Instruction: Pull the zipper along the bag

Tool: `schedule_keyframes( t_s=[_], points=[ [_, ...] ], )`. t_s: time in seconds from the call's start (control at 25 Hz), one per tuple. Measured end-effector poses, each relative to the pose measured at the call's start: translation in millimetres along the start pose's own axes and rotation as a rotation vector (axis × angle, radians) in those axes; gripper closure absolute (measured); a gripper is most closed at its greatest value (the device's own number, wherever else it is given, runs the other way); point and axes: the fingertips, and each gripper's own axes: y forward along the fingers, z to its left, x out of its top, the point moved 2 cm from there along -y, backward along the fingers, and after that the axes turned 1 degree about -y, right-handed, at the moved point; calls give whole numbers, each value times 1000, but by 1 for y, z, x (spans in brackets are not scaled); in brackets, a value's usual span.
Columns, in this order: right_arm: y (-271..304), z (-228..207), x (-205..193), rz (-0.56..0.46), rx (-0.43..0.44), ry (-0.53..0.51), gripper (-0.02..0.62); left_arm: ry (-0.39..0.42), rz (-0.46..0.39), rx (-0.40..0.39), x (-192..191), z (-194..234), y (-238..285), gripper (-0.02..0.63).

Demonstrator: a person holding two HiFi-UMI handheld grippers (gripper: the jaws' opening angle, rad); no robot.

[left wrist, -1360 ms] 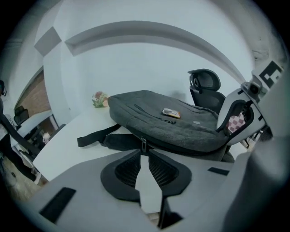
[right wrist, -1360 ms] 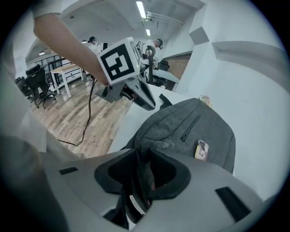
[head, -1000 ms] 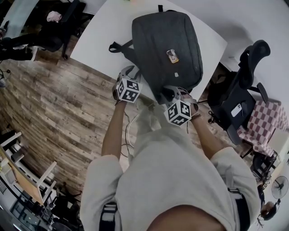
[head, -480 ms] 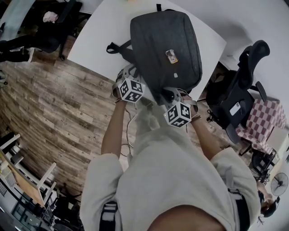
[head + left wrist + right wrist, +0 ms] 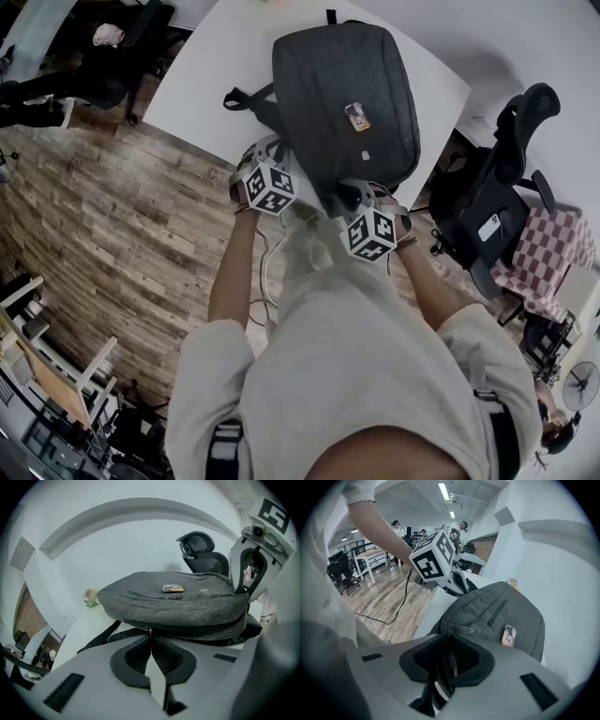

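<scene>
A grey backpack [image 5: 342,94] lies flat on the white table [image 5: 216,66]. My left gripper [image 5: 278,152] is at its near left edge. In the left gripper view the jaws [image 5: 150,637] are shut, with the small metal zipper pull [image 5: 149,630] pinched at their tips below the bag's dark zipper line [image 5: 197,631]. My right gripper [image 5: 354,195] is at the bag's near right corner. In the right gripper view it [image 5: 447,645] is shut on a fold of the bag's grey fabric [image 5: 461,631], with dark strap material between the pads.
A black office chair [image 5: 497,187] stands right of the table, with a checkered cloth [image 5: 553,253] beyond it. There is wooden floor [image 5: 122,206] to the left, and a cable [image 5: 265,272] trails below the table edge. A small yellow tag [image 5: 357,116] lies on the bag.
The left gripper has edged slightly right, toward the bag's near edge. The right gripper and the bag stay about where they were.
</scene>
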Motion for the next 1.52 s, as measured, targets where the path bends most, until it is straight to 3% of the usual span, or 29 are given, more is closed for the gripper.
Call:
schedule_keyframes(
  t_s=[0.24, 0.56, 0.84, 1.24, 1.52],
  points=[
    [0, -1, 0, 6, -1, -2, 518, 34, 34, -33, -1, -14, -9, 575],
    [2, -1, 1, 2, 1, 2, 522, 13, 35, -62, -6, -51, -29, 575],
    [7, 1, 9, -16, 20, 9, 525, -94, 26, -48, -9, -78, -48, 575],
    [21, 9, 30, -12, 51, 15, 525, -181, 49, -23, -18, -103, -67, 574],
    [15, 13, 32, -42, 60, -21, 503, -129, 74, 2, -22, -97, -67, 578]
  ],
)
